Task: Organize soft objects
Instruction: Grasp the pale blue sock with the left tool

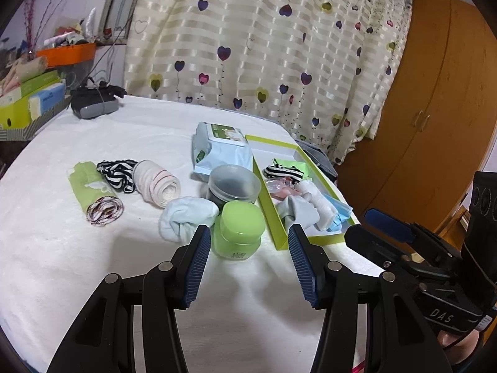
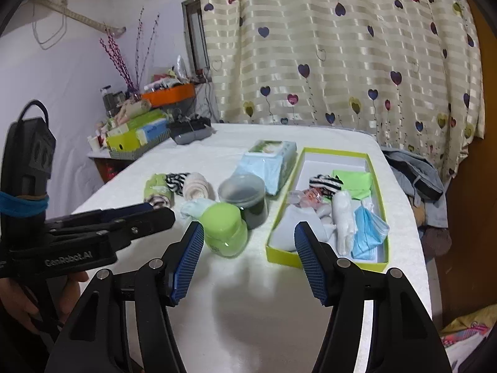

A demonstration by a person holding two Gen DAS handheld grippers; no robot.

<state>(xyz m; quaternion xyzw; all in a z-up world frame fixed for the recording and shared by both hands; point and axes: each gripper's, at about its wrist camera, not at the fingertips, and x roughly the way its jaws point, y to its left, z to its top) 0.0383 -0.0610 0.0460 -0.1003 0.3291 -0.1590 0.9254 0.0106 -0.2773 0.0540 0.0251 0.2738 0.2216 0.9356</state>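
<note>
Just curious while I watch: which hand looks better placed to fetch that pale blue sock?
Probably the left. Its open tool faces the pale blue sock just ahead; the right tool, also open and empty, sits nearer the green box.

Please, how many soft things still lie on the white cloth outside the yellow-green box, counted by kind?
Rolled cloths: 2, green and pink-striped
Striped black-white piece: 1
Pale blue socks bundle: 1
Wipes pack: 1
Total: 5
</note>
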